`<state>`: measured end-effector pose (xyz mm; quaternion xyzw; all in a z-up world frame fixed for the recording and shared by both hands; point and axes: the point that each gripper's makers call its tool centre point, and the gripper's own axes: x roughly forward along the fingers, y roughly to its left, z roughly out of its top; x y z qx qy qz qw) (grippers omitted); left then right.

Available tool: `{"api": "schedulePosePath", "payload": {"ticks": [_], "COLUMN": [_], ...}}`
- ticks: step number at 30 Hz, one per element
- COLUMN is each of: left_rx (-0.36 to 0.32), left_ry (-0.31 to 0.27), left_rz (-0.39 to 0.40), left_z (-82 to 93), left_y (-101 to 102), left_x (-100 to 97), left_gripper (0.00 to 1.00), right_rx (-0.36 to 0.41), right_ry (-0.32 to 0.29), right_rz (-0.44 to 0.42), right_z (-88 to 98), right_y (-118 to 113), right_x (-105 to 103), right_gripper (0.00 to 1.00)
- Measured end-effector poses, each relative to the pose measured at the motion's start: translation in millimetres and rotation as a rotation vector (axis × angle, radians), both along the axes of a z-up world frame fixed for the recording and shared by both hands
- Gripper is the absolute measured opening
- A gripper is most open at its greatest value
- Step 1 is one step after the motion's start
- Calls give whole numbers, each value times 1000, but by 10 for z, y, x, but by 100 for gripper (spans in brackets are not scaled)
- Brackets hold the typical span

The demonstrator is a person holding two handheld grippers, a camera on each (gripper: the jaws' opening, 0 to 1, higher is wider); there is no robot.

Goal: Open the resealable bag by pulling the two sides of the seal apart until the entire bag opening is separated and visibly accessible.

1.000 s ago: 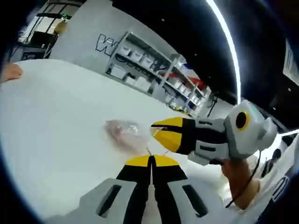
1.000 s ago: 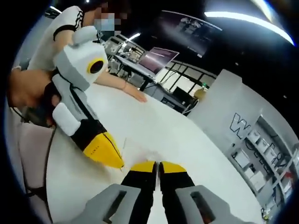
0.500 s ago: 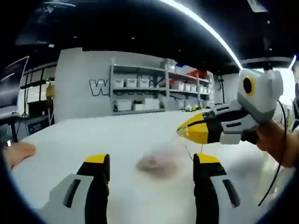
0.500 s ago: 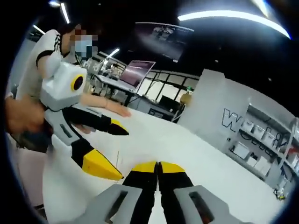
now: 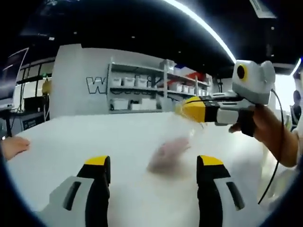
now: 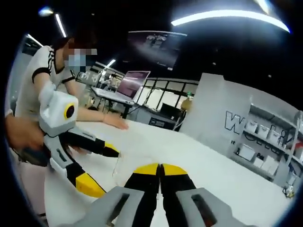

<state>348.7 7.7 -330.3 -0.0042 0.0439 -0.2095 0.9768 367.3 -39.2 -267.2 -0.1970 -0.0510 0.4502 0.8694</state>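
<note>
The clear resealable bag [image 5: 169,152] with pinkish contents hangs blurred above the white table [image 5: 71,137], its top edge pinched in my right gripper [image 5: 180,108], which comes in from the right with its jaws shut. My left gripper [image 5: 154,163] is open just in front of the bag, with nothing between its jaws. In the right gripper view my right gripper [image 6: 160,168] is shut. A faint edge of clear film [image 6: 117,165] shows left of its tips. The left gripper [image 6: 108,172] stands open at the left there, held in a hand.
A person in a white shirt [image 6: 40,80] stands at the table, one hand [image 6: 116,124] resting on it. A laptop [image 6: 132,84] sits at the far side. Shelves of white bins [image 5: 142,92] line the back wall. Another hand [image 5: 12,146] lies at the left table edge.
My left gripper has opened and let go of the bag. My right gripper, still shut on the bag's edge, has lifted it up off the table.
</note>
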Motion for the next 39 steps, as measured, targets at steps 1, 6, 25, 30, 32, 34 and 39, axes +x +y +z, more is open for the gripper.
{"api": "schedulePosePath", "payload": {"ticks": [1,6,25,30,32,34,39], "left_rx": [2,2,-18,-18,-19,-21,-23], "left_ry": [6,33,63,66,67,68,69], "left_rz": [-2,-3,-19,-19,-19,-19,-15], "left_z": [-10,-51,-97,-105,-106,-107,-111], "left_y": [1,-1,-30,-36,-38,-38,-35], "left_x": [8,1,24,23,20,18,16], "left_gripper": [74,74,73,72,72,71,71], "right_rx": [2,4,28,34,32,32,33], "right_ry": [-2,-12,19,42,47,50,52], "right_rz": [2,3,-3,-13,-17,-18,-30], "right_z": [13,78,216,205,209,219,245], "right_y": [3,-7,11,22,21,21,6], "right_x": [4,45,512,698,756,794,923], "right_gripper": [0,0,0,0,0,0,0]}}
